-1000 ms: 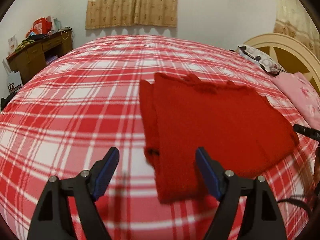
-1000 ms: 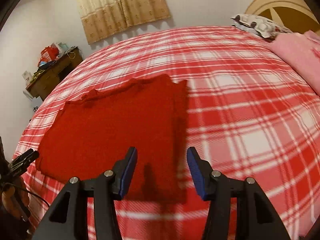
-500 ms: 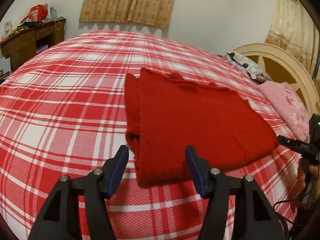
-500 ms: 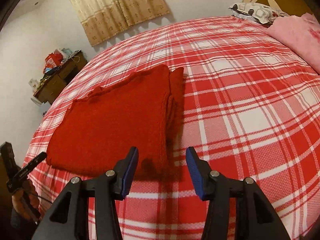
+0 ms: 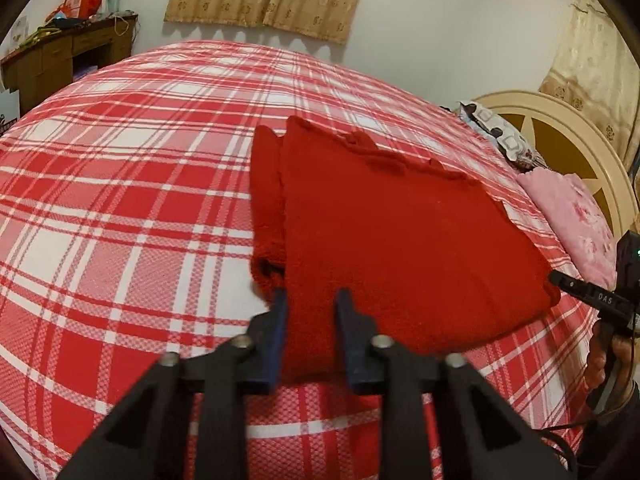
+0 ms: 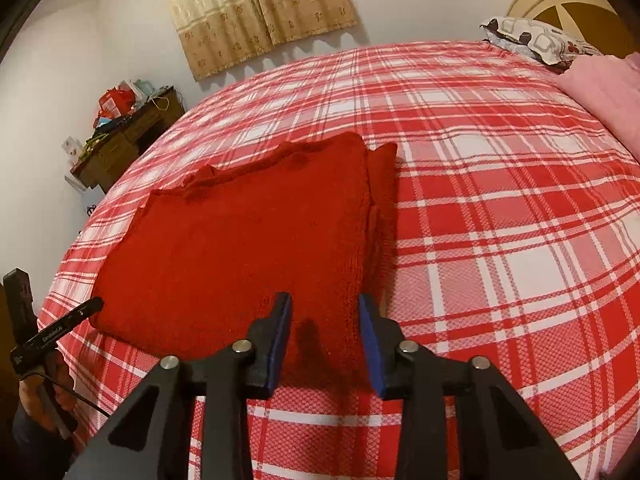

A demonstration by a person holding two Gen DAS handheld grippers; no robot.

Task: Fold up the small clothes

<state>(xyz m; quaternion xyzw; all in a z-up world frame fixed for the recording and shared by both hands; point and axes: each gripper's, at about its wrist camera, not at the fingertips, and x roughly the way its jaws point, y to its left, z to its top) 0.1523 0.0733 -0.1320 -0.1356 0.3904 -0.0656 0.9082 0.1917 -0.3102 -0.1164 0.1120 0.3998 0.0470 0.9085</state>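
- Closing on the near hem: in the left wrist view, left gripper [image 5: 309, 312] has its jaws narrowing with the near left corner of the red sweater [image 5: 384, 240] between the blue pads [image 5: 278, 336]; fabric fills the gap, but can't tell if the pads are pinching it yet.
- Same view: sweater lies flat on the plaid bedspread [image 5: 120, 200], sleeve folded in along the left edge, neckline at the far end. Hem faces the person, probably so both near corners can be lifted and carried toward the collar.
- Same view: right-hand tool shows at the right edge, near the sweater's other near corner. Pink blanket [image 5: 572, 220] and patterned pillow [image 5: 496, 132] sit by the headboard [image 5: 560, 128], well apart from the work.
- Right wrist view: right gripper [image 6: 325, 316] is also closing, near right corner of the sweater between its pads; a visible gap remains around the fabric, so no firm grip yet by my read.
- Same view: sweater sits left of centre on the bedspread, folded sleeve along its right edge. Left-hand tool visible at lower left. Desk [image 6: 128, 136] with clutter stands by the wall under the curtain [image 6: 256, 8].
- Judgement: both grips mirror each other at the hem corners, which suits a bottom-to-top fold; next needs both pinches secure before lifting.
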